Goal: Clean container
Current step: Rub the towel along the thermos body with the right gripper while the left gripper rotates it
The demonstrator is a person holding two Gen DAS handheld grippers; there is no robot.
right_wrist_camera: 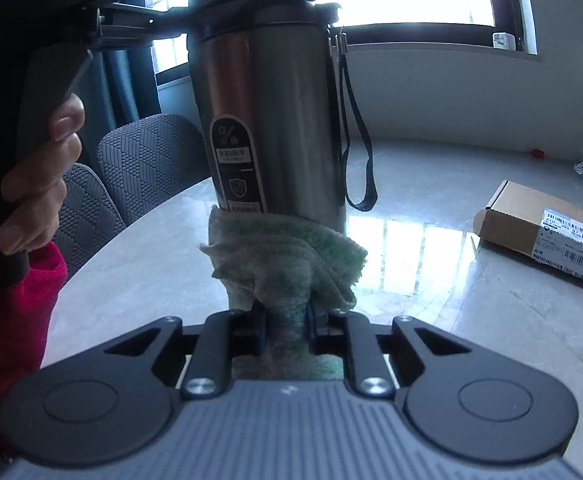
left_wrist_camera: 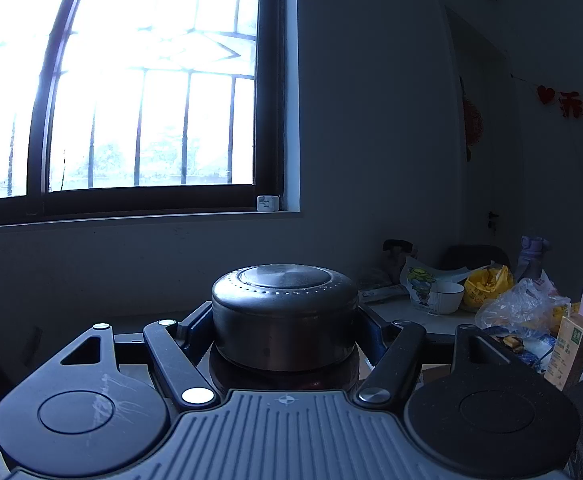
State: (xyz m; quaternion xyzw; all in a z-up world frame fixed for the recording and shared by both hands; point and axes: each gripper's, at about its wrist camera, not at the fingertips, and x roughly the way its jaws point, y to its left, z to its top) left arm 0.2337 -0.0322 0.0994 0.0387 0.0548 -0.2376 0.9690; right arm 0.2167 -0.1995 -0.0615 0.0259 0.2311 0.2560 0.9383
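Jaws level, clamped around flask (left_wrist_camera: 284, 320)

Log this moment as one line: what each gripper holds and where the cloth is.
left gripper: shut on flask near its lid | right gripper: shut on cloth | cloth: against flask's lower side | flask: upright

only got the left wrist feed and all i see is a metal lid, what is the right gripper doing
Observer: The right gripper is shut on a green and white cloth, pressed against the lower part of the flask.
Operator: what does the flask look like lower down
Observer: Steel body with a black label and a black strap hanging on one side.
Operator: anything near it on the table
Observer: A cardboard box lies on the marble table, apart from the flask.
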